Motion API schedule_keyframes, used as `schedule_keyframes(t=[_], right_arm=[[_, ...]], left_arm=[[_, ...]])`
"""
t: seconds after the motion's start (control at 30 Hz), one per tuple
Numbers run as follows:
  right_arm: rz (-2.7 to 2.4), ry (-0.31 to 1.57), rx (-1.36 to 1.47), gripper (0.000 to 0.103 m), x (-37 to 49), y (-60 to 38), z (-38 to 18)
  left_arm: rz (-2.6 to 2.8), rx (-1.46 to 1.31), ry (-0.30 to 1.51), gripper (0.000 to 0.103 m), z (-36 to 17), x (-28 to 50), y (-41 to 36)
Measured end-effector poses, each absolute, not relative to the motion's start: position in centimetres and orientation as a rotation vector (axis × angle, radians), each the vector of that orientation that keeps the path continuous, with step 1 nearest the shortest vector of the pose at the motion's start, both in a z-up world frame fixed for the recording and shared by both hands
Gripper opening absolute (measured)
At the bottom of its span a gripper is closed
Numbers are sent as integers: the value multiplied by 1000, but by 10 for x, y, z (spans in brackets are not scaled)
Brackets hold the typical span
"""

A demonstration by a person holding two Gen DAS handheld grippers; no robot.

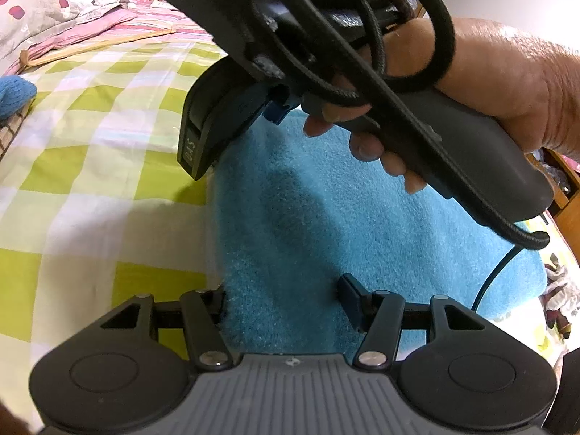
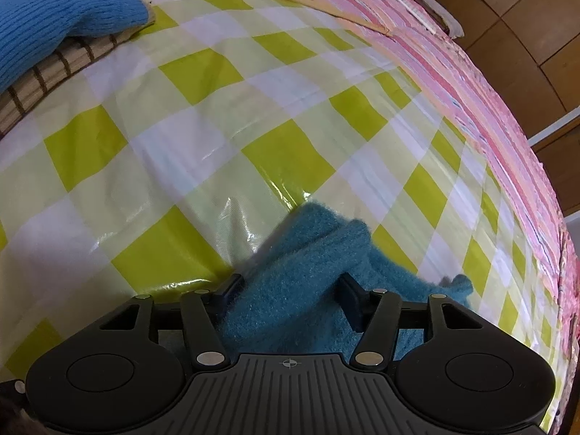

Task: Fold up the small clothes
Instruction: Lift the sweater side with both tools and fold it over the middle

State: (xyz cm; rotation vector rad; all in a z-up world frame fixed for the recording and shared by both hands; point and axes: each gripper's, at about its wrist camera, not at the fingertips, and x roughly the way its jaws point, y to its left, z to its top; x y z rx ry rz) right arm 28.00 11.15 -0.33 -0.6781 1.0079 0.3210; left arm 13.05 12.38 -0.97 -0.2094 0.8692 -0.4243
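Note:
A fluffy teal cloth lies flat on the green-and-white checked sheet. My left gripper is open low over the cloth's near left edge, with cloth between its fingers. The right gripper's body, held by a hand, hovers over the cloth's far edge. In the right wrist view my right gripper is open with a bunched fold of the teal cloth between its fingers, on the checked sheet.
A blue knitted garment lies on a brown striped piece at the far left. Pink striped bedding and a pillow lie along the far side. A black cable trails over the cloth's right side.

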Motion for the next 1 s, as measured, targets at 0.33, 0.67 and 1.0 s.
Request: schedule_keyframes(t=[0.33,0.67,1.0], right_arm=[[334,1003,-585,34,277,98,16],[338,974,-486,28,268,79,39],[331,954,-382,26,262,50,64]], left_arm=[[-432,-197,835,52,-8,120,124],[-424,-223,813,51,-6,115,130],[-429,-173,756,55,-1,109,131]])
